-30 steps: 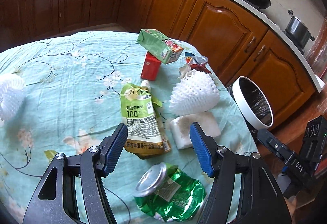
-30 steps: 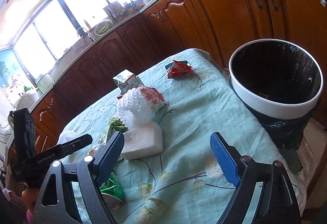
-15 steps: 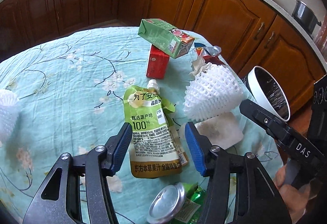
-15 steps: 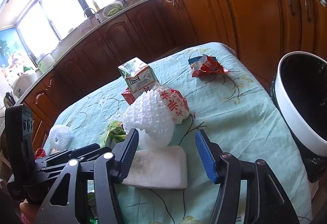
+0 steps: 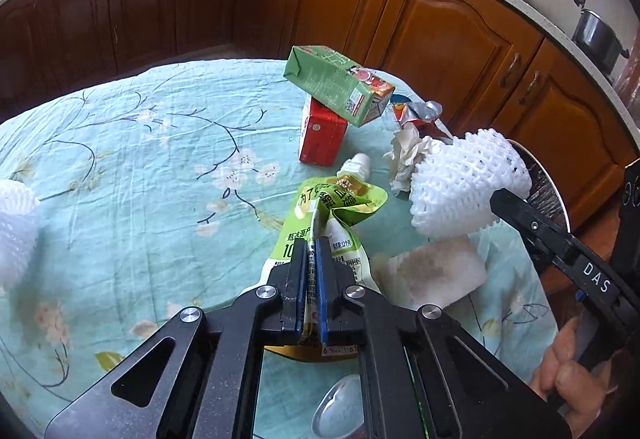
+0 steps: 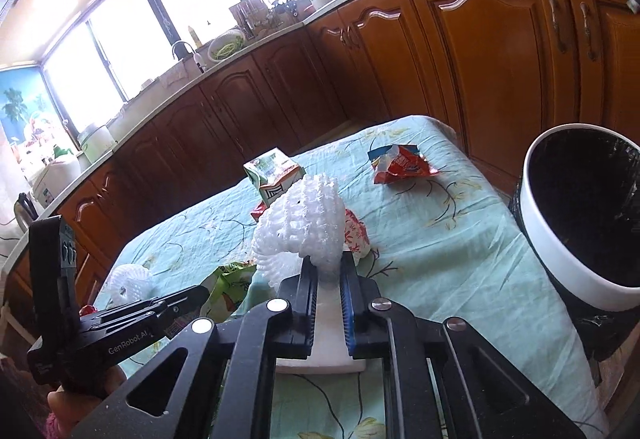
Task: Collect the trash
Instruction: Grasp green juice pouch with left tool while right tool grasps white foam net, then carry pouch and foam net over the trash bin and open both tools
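Note:
My left gripper [image 5: 311, 245] is shut on a green juice pouch [image 5: 340, 199], which crumples upward between the pads on the teal tablecloth [image 5: 140, 179]. My right gripper [image 6: 329, 263] is closing its jaws on a white foam fruit net [image 6: 304, 223]; the net's lower edge is squeezed between the blue pads. In the left wrist view the same net [image 5: 464, 187] sits over a white foam slab [image 5: 436, 271]. A white-rimmed trash bin [image 6: 560, 259] with a black liner stands off the table's right edge.
A green carton [image 5: 336, 87] leans on a red carton [image 5: 320, 139] at the back. A red snack wrapper [image 6: 400, 167], crumpled tissue [image 5: 404, 159], a crushed can [image 5: 340, 411] and a second foam net [image 5: 16, 231] lie about. Wooden cabinets [image 5: 440, 23] ring the table.
Both grippers went from wide open to closed. The left one moved forward and pinched the juice pouch, crumpling it. The right one moved left from near the bin and clamped the foam net.

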The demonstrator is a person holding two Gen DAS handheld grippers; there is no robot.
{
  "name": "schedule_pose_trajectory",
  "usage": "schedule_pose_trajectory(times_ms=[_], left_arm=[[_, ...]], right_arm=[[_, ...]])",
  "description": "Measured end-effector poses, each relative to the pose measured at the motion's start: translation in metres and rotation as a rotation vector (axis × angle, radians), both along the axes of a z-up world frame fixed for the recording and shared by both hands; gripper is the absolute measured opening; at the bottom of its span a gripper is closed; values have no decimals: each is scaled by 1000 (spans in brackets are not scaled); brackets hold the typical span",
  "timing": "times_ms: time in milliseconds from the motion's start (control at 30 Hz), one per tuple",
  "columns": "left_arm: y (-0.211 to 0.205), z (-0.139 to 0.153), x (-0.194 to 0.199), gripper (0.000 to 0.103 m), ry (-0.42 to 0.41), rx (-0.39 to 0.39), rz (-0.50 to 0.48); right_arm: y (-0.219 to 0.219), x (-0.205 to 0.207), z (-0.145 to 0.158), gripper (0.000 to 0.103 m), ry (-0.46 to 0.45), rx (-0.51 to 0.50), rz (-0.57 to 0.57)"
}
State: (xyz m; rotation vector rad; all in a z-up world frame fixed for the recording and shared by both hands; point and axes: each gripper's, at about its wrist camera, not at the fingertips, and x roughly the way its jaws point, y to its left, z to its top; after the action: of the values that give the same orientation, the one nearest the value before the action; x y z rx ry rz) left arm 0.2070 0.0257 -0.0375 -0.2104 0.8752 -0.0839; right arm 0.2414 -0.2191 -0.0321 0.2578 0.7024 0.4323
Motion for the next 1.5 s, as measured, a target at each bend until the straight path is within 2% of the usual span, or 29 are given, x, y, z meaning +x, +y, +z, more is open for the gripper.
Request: schedule_pose_trajectory(times_ms=[267, 500, 1500], left_arm=[[-18, 33, -16, 3, -103, 4, -33], [-47, 50, -17, 3, -134, -12, -93], [-188, 48, 5, 3, -123, 5, -327]], right_arm=[[-47, -12, 10, 10, -22, 37, -92], [-86, -24, 8, 10, -16, 38, -164], [-204, -42, 5, 11, -7, 37, -378]])
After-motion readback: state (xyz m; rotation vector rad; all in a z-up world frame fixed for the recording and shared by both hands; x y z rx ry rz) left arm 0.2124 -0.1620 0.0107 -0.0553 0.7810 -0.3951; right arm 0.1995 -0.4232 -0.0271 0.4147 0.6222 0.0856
